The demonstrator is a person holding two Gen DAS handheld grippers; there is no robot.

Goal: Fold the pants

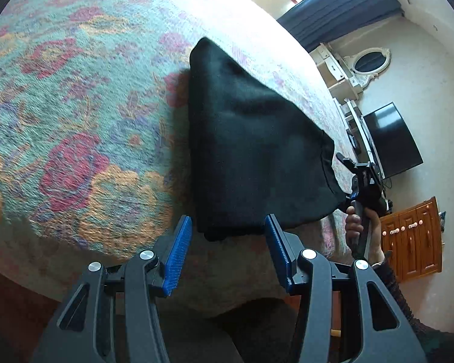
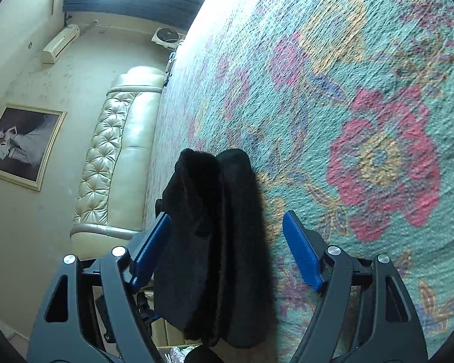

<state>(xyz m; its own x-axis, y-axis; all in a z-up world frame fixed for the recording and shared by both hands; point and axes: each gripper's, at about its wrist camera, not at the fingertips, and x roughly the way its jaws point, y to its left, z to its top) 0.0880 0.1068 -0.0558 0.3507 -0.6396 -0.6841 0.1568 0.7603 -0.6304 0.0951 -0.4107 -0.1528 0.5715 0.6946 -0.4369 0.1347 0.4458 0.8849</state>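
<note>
The bed [image 1: 75, 96], covered by a floral spread, is seen to carry the pants [image 1: 251, 151], a black bundle already folded to a compact, roughly trapezoidal stack lying near the bed's edge. In the left wrist view the bundle's long axis is seen to run straight away from the left gripper [image 1: 228, 249], and its near end lies just ahead of the jaws and centred between them. The left jaws are spread wide and nothing is held. In the right wrist view the pants [image 2: 221, 242] are shown as a narrow doubled stack running lengthwise through the gap of the right gripper [image 2: 231, 249], whose jaws are likewise wide apart and closed on nothing; whether a pad touches the cloth cannot be told. The right gripper [image 1: 361, 181] is also visible beside the bundle's far right corner. Both grippers are judged about equally near, each aligned with a different end, so a further fold or a final squaring is judged to depend on closing along that axis.
</note>
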